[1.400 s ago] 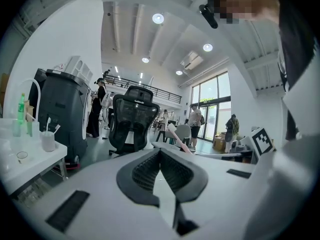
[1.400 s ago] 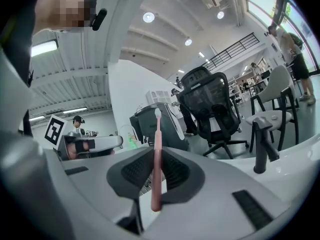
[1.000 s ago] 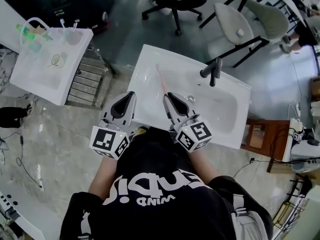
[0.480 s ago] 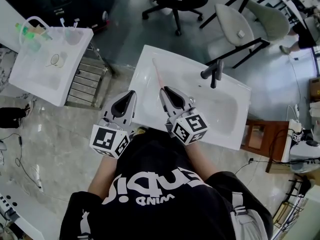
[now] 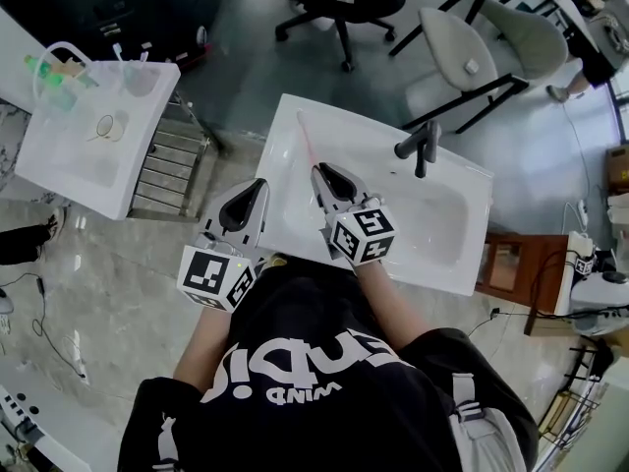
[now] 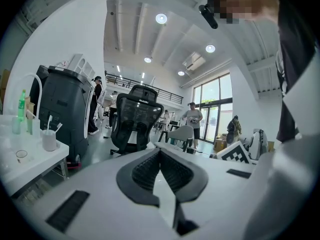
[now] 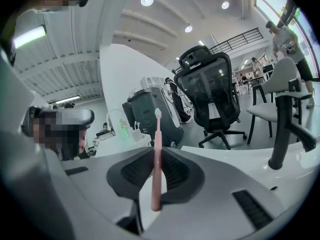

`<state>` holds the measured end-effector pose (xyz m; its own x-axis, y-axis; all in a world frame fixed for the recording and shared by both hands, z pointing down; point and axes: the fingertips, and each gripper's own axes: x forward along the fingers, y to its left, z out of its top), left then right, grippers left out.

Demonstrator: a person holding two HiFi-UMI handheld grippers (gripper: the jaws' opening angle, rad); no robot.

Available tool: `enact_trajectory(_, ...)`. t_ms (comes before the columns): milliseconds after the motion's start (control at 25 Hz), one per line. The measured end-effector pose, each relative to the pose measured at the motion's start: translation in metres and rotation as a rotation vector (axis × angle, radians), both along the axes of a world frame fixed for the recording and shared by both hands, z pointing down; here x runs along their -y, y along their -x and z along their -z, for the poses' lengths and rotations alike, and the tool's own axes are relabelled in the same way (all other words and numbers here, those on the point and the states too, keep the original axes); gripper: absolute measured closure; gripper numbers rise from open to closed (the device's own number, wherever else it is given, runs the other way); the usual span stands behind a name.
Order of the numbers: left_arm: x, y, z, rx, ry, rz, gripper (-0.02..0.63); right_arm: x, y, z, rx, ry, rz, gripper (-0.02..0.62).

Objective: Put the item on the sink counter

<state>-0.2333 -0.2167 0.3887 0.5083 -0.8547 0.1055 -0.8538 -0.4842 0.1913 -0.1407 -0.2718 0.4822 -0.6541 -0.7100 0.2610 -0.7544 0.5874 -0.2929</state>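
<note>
**Toothbrush in the grip, not yet set down**

The right gripper [image 5: 317,170] is clamped on the pink toothbrush [image 7: 157,154]. The brush juts forward above the left part of the white sink counter [image 5: 282,214] (bristle end pointing away from the person). The left gripper [image 5: 258,185] has its jaws together on nothing, at the counter's left edge. Lowering and letting go appear to be what is left.

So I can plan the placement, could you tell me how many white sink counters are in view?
2. One sink counter lies ahead, beneath the toothbrush in the right gripper; the other stands to the left, holding bottles and a cup. Others may be off-frame.
</note>
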Motion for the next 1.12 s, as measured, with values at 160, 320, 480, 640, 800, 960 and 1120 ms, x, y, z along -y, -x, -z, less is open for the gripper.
enact_trajectory(160, 0.002, 0.001, -0.004, -0.006, 0.011, -0.005, 0.586, 0.010, 0.007, -0.021, -0.042, 0.038, 0.001, 0.534)
enact_trajectory(320, 0.004, 0.004, -0.008, -0.005, 0.021, -0.008, 0.586, 0.021, 0.012, -0.036, -0.067, 0.062, -0.003, 0.534)
enact_trajectory(480, 0.008, 0.009, -0.013, -0.009, 0.030, -0.002, 0.586, 0.032, 0.014, -0.053, -0.087, 0.091, -0.007, 0.534)
enact_trajectory(640, 0.014, 0.013, -0.015, -0.004, 0.040, -0.005, 0.586, 0.046, 0.015, -0.067, -0.116, 0.117, -0.018, 0.534)
enact_trajectory(800, 0.020, 0.013, -0.019, -0.007, 0.050, -0.008, 0.586, 0.061, 0.015, -0.084, -0.159, 0.147, -0.031, 0.534)
enact_trajectory(960, 0.028, 0.014, -0.023, -0.012, 0.061, -0.010, 0.586, 0.076, 0.015, -0.097, -0.184, 0.166, -0.046, 0.534)
enact_trajectory(1120, 0.035, 0.015, -0.026, -0.015, 0.075, -0.013, 0.586, 0.088, 0.016, -0.110, -0.209, 0.193, -0.046, 0.534)
